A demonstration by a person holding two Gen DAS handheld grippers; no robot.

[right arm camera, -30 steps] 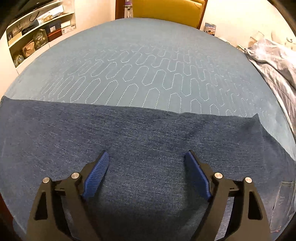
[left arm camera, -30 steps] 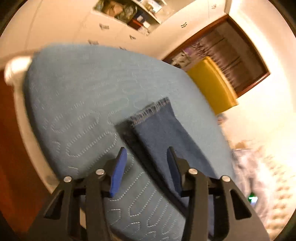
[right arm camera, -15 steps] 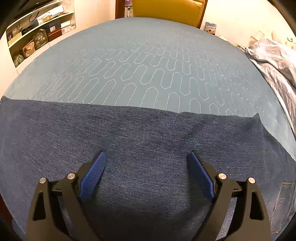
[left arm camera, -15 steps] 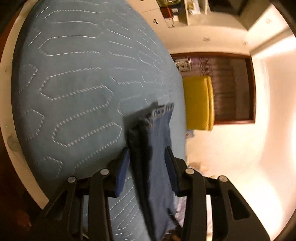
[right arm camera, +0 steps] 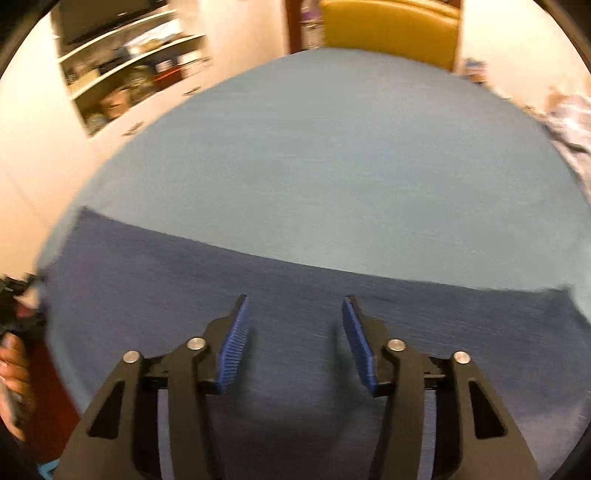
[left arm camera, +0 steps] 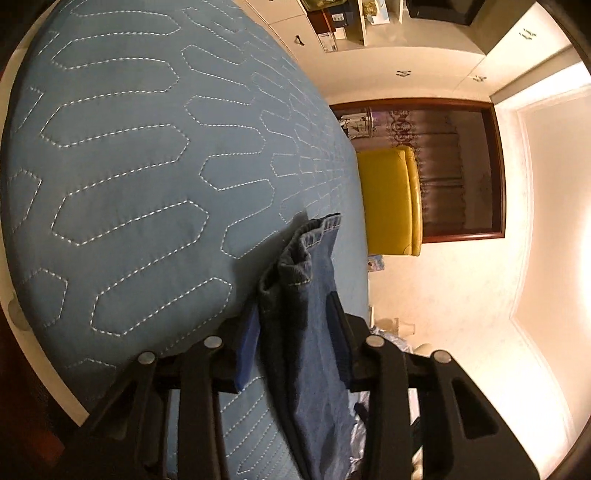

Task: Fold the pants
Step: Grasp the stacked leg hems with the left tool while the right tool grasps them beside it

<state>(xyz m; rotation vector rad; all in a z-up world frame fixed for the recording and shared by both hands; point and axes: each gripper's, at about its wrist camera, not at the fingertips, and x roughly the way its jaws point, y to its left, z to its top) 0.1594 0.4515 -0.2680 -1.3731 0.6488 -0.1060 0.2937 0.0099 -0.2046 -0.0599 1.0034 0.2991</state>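
Dark blue denim pants lie spread flat across the near part of a light blue quilted bed cover. My right gripper hovers over the denim; its jaws are closing with a wide gap and nothing between the pads. This view is blurred by motion. In the left wrist view one pant leg runs up between the pads of my left gripper. Its stitched hem stands bunched and lifted off the bed cover. The left jaws are closing and press on the leg from both sides.
A yellow chair stands past the bed's far end, also the yellow chair before a dark curtained doorway. White shelves line the left wall. A silvery garment lies at the bed's right. A person's hand shows at lower left.
The left jaws narrowed onto the pant leg while that view rolled; the hem rose and bunched. The right jaws went from wide to much narrower, and that gripper pulled back from the bed.
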